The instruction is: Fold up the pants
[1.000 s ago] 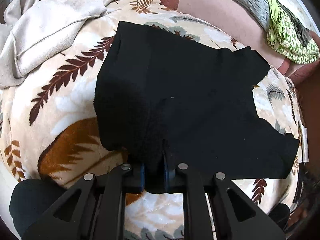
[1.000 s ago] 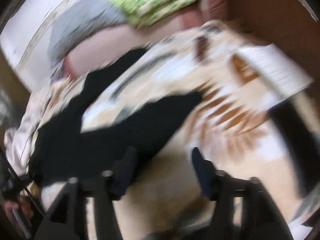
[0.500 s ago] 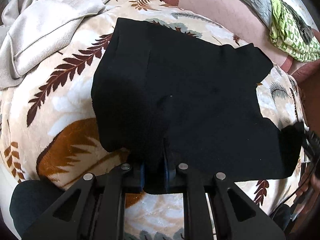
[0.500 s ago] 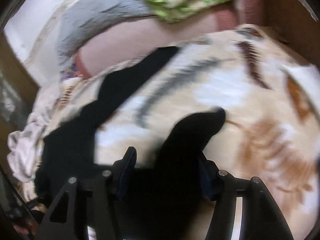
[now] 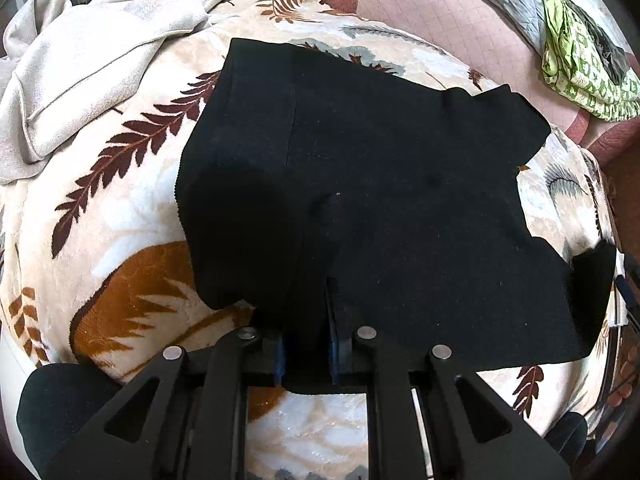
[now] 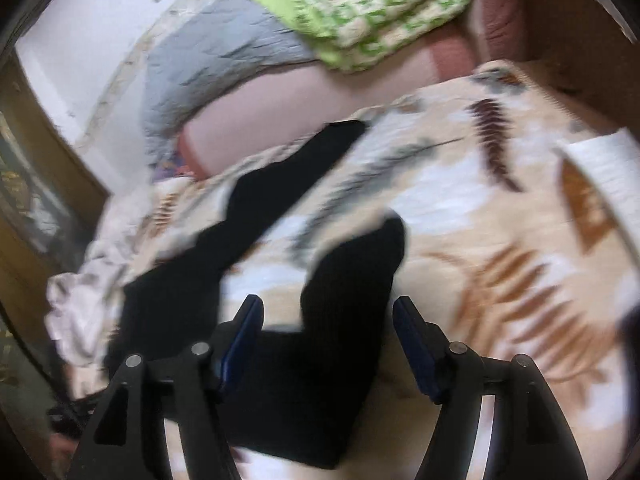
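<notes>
One pair of black pants [image 5: 360,184] lies spread mid-frame on the fern-print blanket [image 5: 120,200]. The left gripper [image 5: 306,354] is clamped on the near hem; the right gripper [image 6: 328,344] is wide apart, straddling a leg end, gripping nothing. No writing is readable. One beige garment [image 5: 92,52] sits upper left.

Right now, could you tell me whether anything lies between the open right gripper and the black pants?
Nothing visible does. The right gripper is open with a black pants leg already between its fingers on the leaf-print blanket. The left gripper is shut on the pants' edge.
</notes>
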